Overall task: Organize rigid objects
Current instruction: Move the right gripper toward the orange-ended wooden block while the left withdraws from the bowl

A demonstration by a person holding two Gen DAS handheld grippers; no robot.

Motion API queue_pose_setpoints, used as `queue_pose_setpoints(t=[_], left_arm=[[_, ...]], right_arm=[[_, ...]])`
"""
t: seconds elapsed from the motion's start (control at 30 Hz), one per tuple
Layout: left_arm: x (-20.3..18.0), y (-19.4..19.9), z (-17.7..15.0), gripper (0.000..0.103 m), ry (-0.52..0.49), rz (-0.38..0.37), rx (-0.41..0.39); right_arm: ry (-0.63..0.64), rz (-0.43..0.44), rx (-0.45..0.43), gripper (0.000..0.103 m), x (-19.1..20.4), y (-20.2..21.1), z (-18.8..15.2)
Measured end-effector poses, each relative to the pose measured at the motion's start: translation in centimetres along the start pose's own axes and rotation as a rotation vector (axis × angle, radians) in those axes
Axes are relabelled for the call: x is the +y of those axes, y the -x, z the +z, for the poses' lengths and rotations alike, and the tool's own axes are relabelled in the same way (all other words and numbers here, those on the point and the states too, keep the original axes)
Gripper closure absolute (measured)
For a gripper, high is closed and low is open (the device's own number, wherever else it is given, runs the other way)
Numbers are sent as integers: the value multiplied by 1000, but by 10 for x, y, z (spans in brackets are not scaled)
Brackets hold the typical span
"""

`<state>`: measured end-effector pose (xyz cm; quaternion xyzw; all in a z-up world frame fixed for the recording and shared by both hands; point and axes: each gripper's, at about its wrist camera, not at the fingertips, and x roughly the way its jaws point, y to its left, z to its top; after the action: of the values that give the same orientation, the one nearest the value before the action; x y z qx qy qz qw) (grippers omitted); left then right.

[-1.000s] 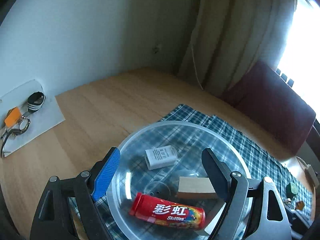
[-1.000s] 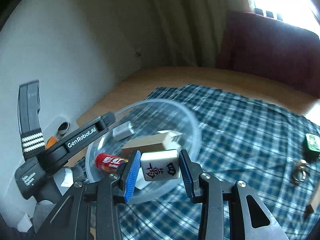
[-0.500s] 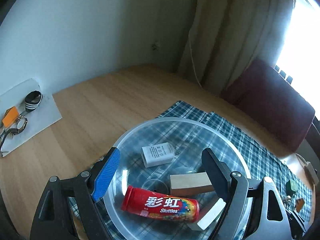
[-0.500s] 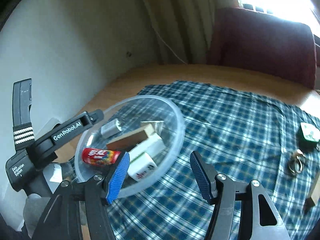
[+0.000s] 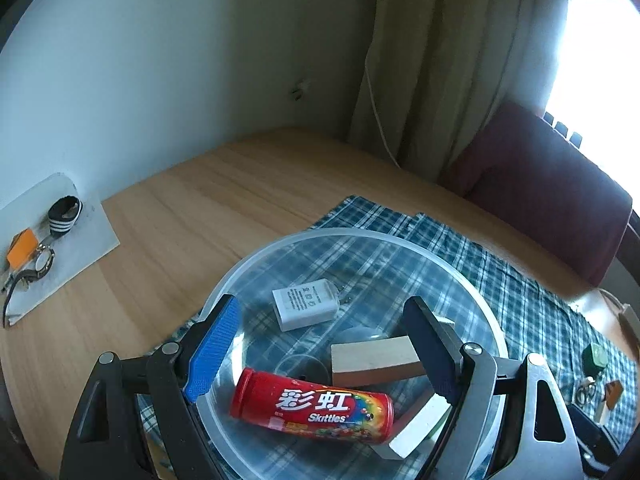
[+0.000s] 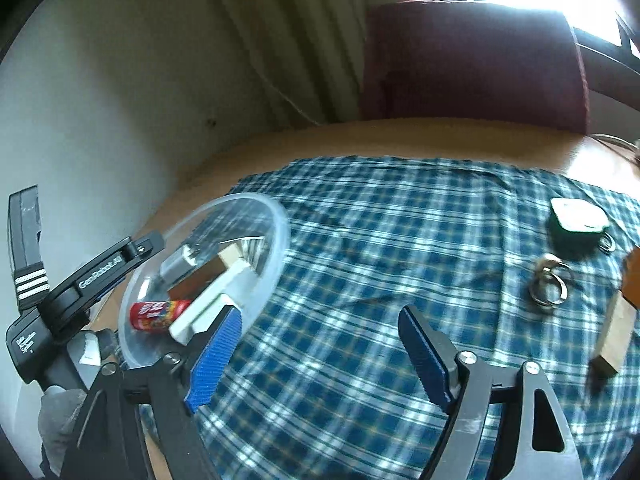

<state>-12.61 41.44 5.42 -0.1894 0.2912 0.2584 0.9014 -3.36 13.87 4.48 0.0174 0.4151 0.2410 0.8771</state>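
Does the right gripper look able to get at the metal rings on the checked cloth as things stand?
Probably yes. The right gripper is open and empty, and the metal rings lie uncovered on the checked cloth ahead and to its right, with only bare cloth between.

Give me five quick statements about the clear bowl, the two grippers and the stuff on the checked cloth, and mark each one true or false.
1. The red Skittles tube lies inside the clear bowl. True.
2. The right gripper is shut on a mahjong tile. False: it is open and holds nothing.
3. The white charger sits on the checked cloth outside the bowl. False: it is in the bowl.
4. A metal key ring lies on the cloth, outside the bowl. True.
5. The left gripper is open, a finger either side of the bowl's contents. True.
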Motion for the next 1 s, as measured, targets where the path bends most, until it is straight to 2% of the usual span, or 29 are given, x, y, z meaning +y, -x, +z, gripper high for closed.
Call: queue_pose_setpoints(t=[0.17,0.6,1.0], left_arm=[[-5,-2,-2,19,-21,13,4],[-19,-3,-5,19,-86,44,-8],[-50,8,-16,19,-185,1,6]], right_arm=[[-55,-54,-14,16,-26,10,0],[-158,-117,-56,15,-83,43,-6],[-294,-224,-100,14,-149,76,-11]])
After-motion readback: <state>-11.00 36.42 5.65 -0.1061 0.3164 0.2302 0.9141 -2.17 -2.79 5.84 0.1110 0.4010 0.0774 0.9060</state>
